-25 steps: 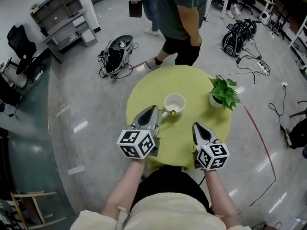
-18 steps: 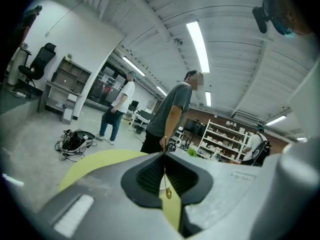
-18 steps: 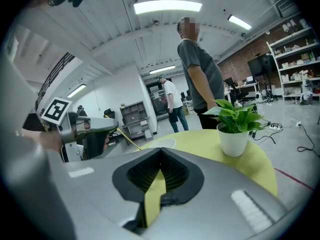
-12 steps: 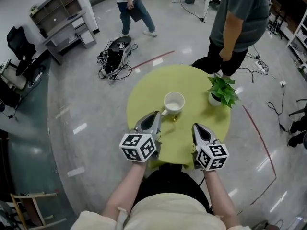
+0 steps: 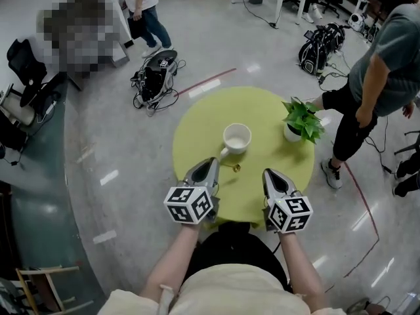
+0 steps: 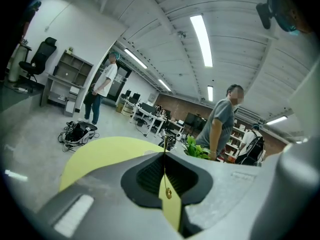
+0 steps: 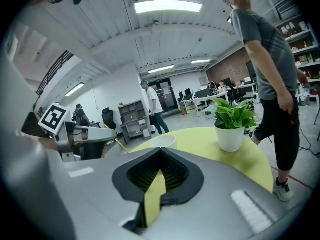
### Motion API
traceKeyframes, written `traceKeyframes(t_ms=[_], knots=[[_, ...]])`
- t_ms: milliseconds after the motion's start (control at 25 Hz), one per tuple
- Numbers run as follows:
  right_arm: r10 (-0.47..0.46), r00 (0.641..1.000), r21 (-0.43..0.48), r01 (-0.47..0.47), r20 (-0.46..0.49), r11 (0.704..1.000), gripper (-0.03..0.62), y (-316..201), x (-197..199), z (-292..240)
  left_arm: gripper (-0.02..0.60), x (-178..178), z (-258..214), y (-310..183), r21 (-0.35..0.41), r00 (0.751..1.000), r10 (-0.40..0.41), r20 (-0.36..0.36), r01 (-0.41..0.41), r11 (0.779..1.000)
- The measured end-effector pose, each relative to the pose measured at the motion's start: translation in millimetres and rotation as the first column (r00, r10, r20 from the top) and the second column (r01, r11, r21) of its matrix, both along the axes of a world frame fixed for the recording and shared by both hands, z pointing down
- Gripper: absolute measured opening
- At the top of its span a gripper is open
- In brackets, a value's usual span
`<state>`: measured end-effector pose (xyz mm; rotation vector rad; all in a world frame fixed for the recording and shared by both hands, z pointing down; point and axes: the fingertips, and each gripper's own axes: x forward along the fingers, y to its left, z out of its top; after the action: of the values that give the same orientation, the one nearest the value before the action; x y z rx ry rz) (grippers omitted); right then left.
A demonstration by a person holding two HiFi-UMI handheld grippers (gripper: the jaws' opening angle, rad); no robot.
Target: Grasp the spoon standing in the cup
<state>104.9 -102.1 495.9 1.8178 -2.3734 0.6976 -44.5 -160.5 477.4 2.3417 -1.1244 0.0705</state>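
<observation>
Since the round table (image 5: 197, 126) carries only a potted plant (image 5: 302, 120) at its far right and the white cup (image 5: 237, 138) near its middle, most of its top lies bare. There is open room to the left and along the near edge, while a person (image 5: 374, 77) stands just beyond the right rim. By my judgement the grasp is done. The left gripper (image 5: 211, 163), near-left of the cup, has its jaws clamped on the thin gold spoon (image 5: 234, 168). It is outside the cup, its end low over the table. The right gripper (image 5: 269, 173), near-right, is pinched together on nothing.
</observation>
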Motion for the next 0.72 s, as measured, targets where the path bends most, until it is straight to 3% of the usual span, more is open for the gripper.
traceKeyframes(t_ms=[720], knots=[[-0.037,0.999,-0.024,0.036,-0.027,0.999,0.0,16,-10,7,0.006,-2,16,19,-0.031,0.999,0.018,0.04,-0.016,0.999]])
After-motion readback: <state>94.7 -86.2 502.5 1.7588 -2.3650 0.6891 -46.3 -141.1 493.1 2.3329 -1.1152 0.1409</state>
